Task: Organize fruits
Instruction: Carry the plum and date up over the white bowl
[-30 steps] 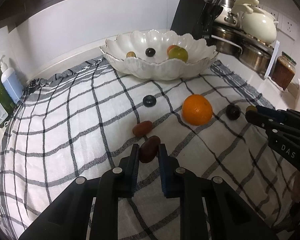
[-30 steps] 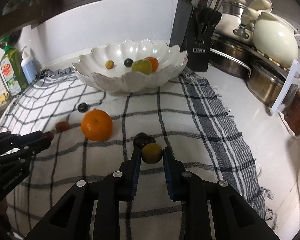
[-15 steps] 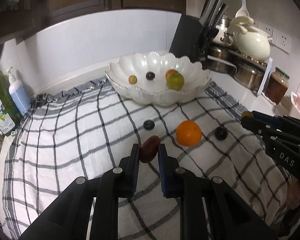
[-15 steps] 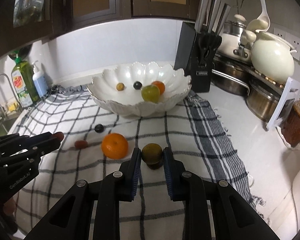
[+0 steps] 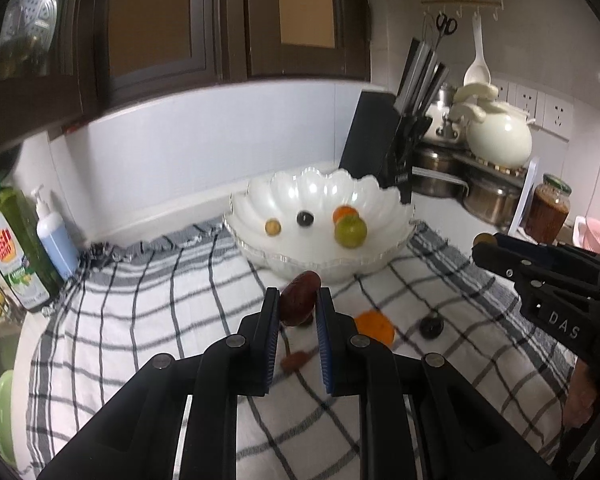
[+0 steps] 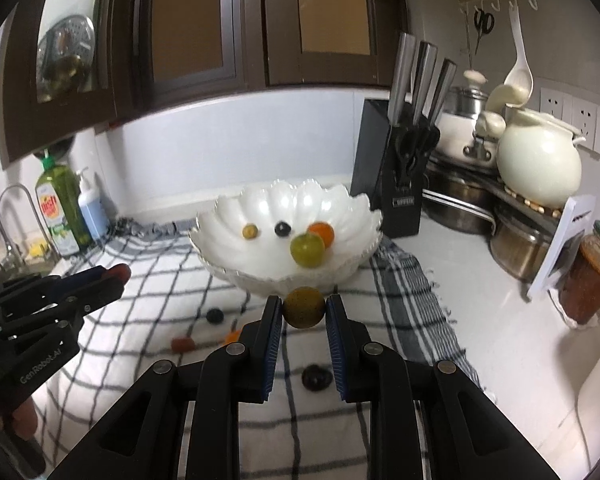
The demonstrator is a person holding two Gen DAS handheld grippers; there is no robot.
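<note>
Left gripper [image 5: 298, 306] clamped on oblong dark-red fruit [image 5: 299, 298], right gripper [image 6: 303, 312] pinching round yellow-green fruit [image 6: 303, 306], both raised, presumably for dropping into scalloped white bowl [image 6: 236, 216].

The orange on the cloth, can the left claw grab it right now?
Probably not yet. The left claw is already shut on a brown fruit, so there is no room between its fingers. The orange lies in the open on the cloth; nothing blocks the way once the claw is empty.
</note>
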